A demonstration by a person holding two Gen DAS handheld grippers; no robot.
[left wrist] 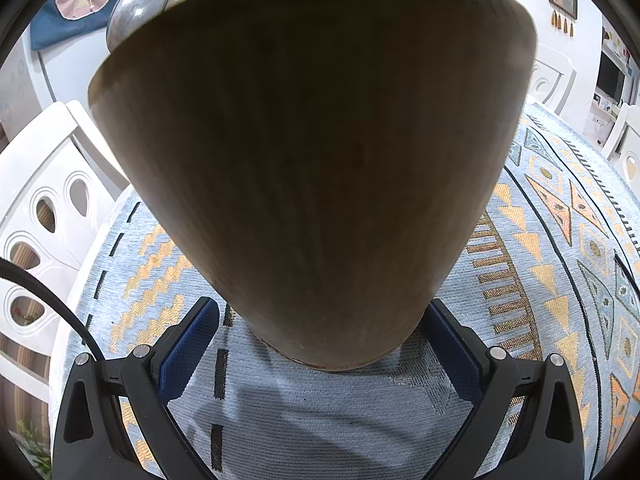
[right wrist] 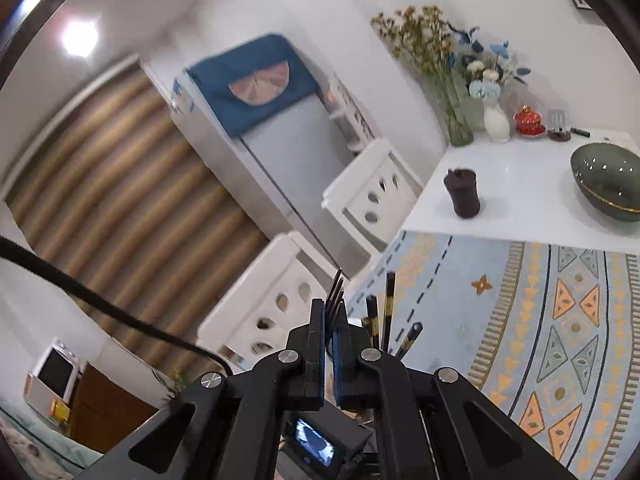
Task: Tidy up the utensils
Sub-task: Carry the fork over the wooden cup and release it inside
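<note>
A wide brown wooden utensil holder (left wrist: 312, 168) fills the left wrist view and stands on the patterned tablecloth (left wrist: 532, 264). My left gripper (left wrist: 324, 320) has its blue pads (left wrist: 188, 348) spread wide against both sides of the holder's base. A metal spoon bowl (left wrist: 138, 4) pokes over the holder's rim at the upper left. In the right wrist view my right gripper (right wrist: 329, 312) is shut on a dark fork (right wrist: 337, 290) whose tines point up. Several dark chopsticks with gold bands (right wrist: 387, 300) rise just right of the fingers; their lower ends are hidden.
White chairs (right wrist: 276, 300) stand along the table's left edge. On the bare white tabletop (right wrist: 520, 184) beyond the cloth are a dark brown cup (right wrist: 463, 194), a green bowl (right wrist: 608, 184) and flower vases (right wrist: 496, 120). A black cable (right wrist: 100, 304) trails left.
</note>
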